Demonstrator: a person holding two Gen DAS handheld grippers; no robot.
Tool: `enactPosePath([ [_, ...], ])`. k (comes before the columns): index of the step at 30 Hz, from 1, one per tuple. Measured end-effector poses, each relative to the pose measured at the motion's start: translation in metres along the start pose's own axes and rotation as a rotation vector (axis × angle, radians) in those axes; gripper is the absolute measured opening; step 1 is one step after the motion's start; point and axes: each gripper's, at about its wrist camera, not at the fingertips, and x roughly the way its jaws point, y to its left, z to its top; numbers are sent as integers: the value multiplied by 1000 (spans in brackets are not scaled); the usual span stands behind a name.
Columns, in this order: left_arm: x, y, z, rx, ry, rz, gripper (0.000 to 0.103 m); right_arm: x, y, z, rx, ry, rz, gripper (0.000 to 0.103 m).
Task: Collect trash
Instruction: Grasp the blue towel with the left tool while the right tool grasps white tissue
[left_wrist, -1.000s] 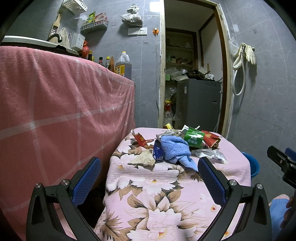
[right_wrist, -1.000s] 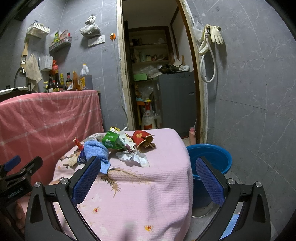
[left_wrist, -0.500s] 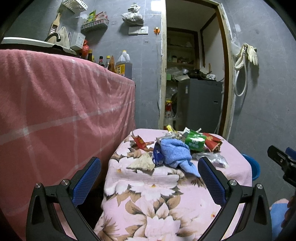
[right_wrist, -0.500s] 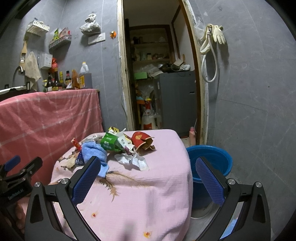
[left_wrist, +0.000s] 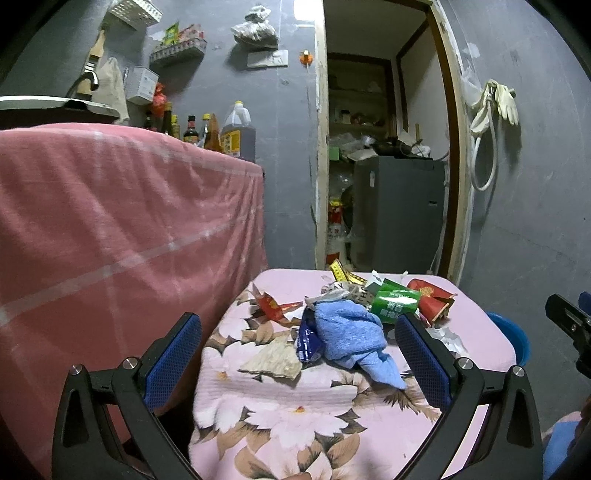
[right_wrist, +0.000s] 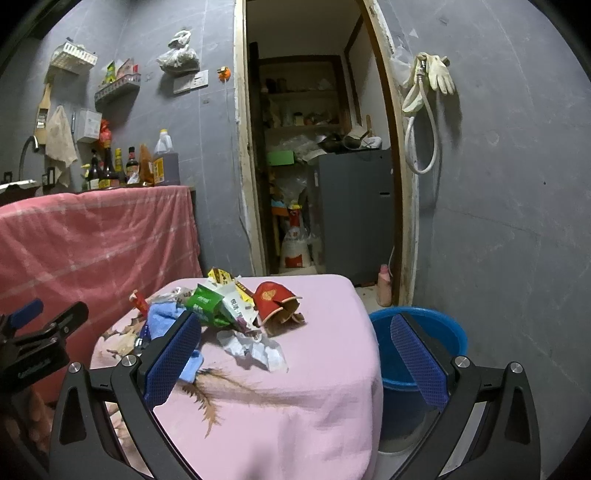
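The trash lies heaped toward the far half of a small counter (right_wrist: 325, 369) draped in pink floral cloth; the near half and the right side of the top are bare cloth. The right edge drops off beside a blue bucket (right_wrist: 439, 332) standing on the floor just past it — a pink-covered higher surface (left_wrist: 110, 229) rises close along the counter's left edge.

In the heap, a crushed red paper cup (right_wrist: 277, 304) lies on its side with its long axis running left to right and its torn mouth toward the bucket side; a green carton (right_wrist: 205, 302) lies tilted just left of it, touching; crumpled white paper (right_wrist: 255, 349) sits in front of both; a blue cloth (left_wrist: 351, 332) trails a point toward the near edge, with a dark blue wrapper (left_wrist: 306, 339) against its left side.

The left gripper (left_wrist: 297, 363) hangs above the near part of the counter, fingers spread wide, gripping nothing; the right gripper (right_wrist: 295, 363) is likewise wide apart and empty.
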Motion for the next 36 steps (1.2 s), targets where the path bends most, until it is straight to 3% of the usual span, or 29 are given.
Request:
enactPosePath([
  [10, 30, -3, 5, 3, 39, -19, 102, 30, -1, 2, -27, 30, 14, 103],
  [21, 71, 6, 2, -9, 170, -75, 102, 75, 0, -3, -33, 116, 160, 103],
  [23, 76, 5, 0, -14, 192, -97, 101, 83, -1, -4, -25, 138, 185, 98],
  [26, 83, 0, -2, -11, 218, -131, 95, 94, 0, -5, -41, 173, 201, 88],
  [31, 102, -12, -7, 3, 290, -178, 72, 121, 3, -8, -44, 291, 256, 73],
  [36, 118, -17, -9, -7, 358, -232, 60, 144, 9, -14, -77, 384, 281, 61],
])
